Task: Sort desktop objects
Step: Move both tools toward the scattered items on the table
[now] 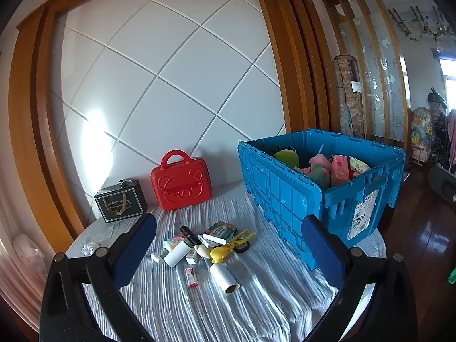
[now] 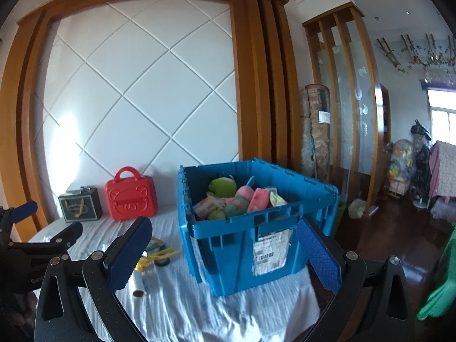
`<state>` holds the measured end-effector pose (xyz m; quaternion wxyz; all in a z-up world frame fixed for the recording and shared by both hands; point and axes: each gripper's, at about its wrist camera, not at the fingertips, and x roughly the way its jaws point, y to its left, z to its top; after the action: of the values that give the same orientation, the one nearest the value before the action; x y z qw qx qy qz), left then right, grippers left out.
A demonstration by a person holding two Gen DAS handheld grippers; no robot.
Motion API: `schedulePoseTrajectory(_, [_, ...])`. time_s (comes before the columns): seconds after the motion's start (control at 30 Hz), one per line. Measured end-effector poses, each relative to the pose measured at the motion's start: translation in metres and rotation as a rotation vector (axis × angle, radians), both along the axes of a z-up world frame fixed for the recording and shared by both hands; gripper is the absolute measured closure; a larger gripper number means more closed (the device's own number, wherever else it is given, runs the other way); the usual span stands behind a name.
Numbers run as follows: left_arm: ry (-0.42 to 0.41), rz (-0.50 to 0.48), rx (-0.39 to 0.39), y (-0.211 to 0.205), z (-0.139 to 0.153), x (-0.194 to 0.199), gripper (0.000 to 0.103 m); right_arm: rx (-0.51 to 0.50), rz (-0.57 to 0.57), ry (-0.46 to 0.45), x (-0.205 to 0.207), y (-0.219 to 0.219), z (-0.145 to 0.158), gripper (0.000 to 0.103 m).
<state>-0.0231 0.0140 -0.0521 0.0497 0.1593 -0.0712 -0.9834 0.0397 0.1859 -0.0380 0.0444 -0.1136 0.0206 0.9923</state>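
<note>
stage: early, nothing picked up | left gripper [image 1: 228, 253]: jaws wide apart, empty | right gripper [image 2: 225, 253]: jaws wide apart, empty | done: blue crate [image 1: 285, 196] at table's right edge already holds soft toys | left: pile of small things [image 1: 205, 242] loose mid-table; red case [image 1: 181, 183] and dark box [image 1: 121, 203] along far edge.

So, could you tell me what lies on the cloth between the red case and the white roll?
In the left wrist view, a heap of small items lies between the red case and the white roll.
</note>
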Motion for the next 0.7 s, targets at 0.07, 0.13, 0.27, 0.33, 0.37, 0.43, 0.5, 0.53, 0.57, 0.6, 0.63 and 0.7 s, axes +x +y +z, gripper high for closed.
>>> schedulePoseTrajectory(0.07, [-0.001, 0.007, 0.002, 0.002, -0.002, 0.0, 0.0, 0.007, 0.004, -0.02, -0.003, 0.003, -0.003, 0.0])
schedulePoseTrajectory(0.13, [-0.001, 0.015, -0.001, 0.004, -0.003, 0.0, 0.0, 0.004, 0.015, -0.03, -0.005, 0.007, -0.006, 0.0])
schedulePoseTrajectory(0.27, [-0.008, 0.032, -0.001, 0.008, -0.004, -0.001, 0.0, 0.033, 0.044, -0.028, -0.006, 0.007, -0.008, 0.0])
schedulePoseTrajectory(0.33, [-0.01, 0.043, -0.012, 0.011, -0.005, -0.001, 0.0, 0.046, 0.032, -0.008, -0.003, 0.008, -0.008, 0.0])
schedulePoseTrajectory(0.37, [-0.012, 0.048, -0.018, 0.012, -0.006, -0.001, 0.0, 0.043, 0.035, 0.0, -0.002, 0.01, -0.009, 0.0])
schedulePoseTrajectory(0.43, [-0.02, 0.053, -0.029, 0.013, -0.009, -0.002, 0.0, 0.028, 0.035, 0.001, -0.003, 0.014, -0.012, 0.0])
schedulePoseTrajectory(0.5, [-0.032, 0.052, -0.036, 0.014, -0.012, -0.004, 0.0, 0.006, 0.043, -0.007, -0.007, 0.018, -0.017, 0.0])
schedulePoseTrajectory(0.53, [-0.038, 0.052, -0.035, 0.013, -0.014, -0.006, 0.0, -0.008, 0.05, -0.02, -0.009, 0.019, -0.02, 0.0])
schedulePoseTrajectory(0.57, [-0.042, 0.052, -0.033, 0.012, -0.016, -0.008, 0.0, -0.022, 0.063, -0.04, -0.013, 0.02, -0.023, 0.0])
schedulePoseTrajectory(0.6, [-0.045, 0.051, -0.028, 0.01, -0.017, -0.01, 0.0, -0.029, 0.076, -0.053, -0.016, 0.019, -0.026, 0.0])
schedulePoseTrajectory(0.63, [-0.047, 0.047, -0.023, 0.009, -0.019, -0.012, 0.0, -0.03, 0.085, -0.063, -0.017, 0.017, -0.028, 0.0])
schedulePoseTrajectory(0.7, [-0.052, 0.038, -0.021, 0.004, -0.024, -0.016, 0.0, -0.023, 0.105, -0.066, -0.02, 0.013, -0.031, 0.0])
